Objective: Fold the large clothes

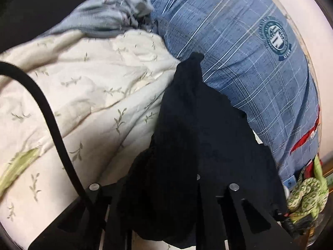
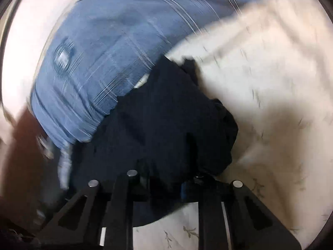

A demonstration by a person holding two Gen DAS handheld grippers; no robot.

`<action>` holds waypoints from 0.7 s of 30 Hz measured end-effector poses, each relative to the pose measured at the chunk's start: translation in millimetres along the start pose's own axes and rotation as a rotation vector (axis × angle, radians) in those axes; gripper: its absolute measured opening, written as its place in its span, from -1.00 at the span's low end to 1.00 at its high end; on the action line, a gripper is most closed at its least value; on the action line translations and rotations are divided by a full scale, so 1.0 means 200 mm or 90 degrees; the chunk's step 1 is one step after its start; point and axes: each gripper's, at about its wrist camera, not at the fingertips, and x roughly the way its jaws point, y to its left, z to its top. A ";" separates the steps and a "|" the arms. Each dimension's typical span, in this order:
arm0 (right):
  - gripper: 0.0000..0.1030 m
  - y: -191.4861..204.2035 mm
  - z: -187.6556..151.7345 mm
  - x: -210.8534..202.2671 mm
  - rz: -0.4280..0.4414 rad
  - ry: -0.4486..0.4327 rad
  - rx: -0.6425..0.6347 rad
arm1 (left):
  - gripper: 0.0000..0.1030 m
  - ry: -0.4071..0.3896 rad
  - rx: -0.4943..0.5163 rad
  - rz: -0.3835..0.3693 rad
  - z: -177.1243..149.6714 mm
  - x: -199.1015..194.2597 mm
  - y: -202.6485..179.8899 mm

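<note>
- A dark navy garment [image 1: 187,145] lies bunched at lower centre of the left wrist view, its peak rising toward mid-frame; in the right wrist view the same garment [image 2: 166,129] fills the centre, blurred by motion.
- The left claw [image 1: 164,204] sits at the bottom edge with its jaws drawn close on the dark cloth, which drapes over and between them.
- The right claw [image 2: 166,187] is likewise nearly closed at the bottom of its frame, a fold of the garment caught between the jaws.
- A cream quilt with green leaf sprigs [image 1: 83,87] spreads across the left of the left wrist view, touching the garment.
- A blue plaid pillow with a round crest [image 1: 249,52] fills the upper right, just behind the garment.
- A black cable [image 1: 47,104] arcs over the quilt at left.
</note>
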 end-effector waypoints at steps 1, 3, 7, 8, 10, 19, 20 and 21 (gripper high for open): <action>-0.65 0.04 0.00 -0.04 -0.007 -0.013 -0.017 | -0.76 -0.005 0.002 -0.003 0.00 -0.02 -0.01; -0.67 0.08 0.01 -0.09 -0.023 -0.024 -0.042 | -0.78 -0.012 -0.005 -0.016 -0.01 -0.06 -0.01; -0.76 0.15 -0.02 -0.27 -0.038 -0.048 -0.062 | -0.79 -0.041 -0.002 -0.038 -0.06 -0.22 -0.02; -0.78 0.15 -0.03 -0.31 -0.044 -0.052 -0.069 | -0.79 -0.047 0.006 -0.036 -0.08 -0.27 -0.02; -0.81 0.13 -0.08 -0.39 -0.048 -0.040 -0.068 | -0.79 -0.050 0.015 -0.025 -0.14 -0.32 -0.01; -0.01 -0.15 -0.10 -0.41 -0.051 0.009 0.030 | -0.22 0.006 -0.044 -0.003 -0.17 -0.22 0.24; 0.59 -0.16 -0.09 -0.42 -0.045 0.002 0.035 | -0.20 0.006 -0.044 -0.002 -0.16 -0.23 0.25; 0.77 -0.19 -0.05 -0.41 -0.031 -0.004 0.049 | -0.20 0.010 -0.047 -0.004 -0.15 -0.23 0.26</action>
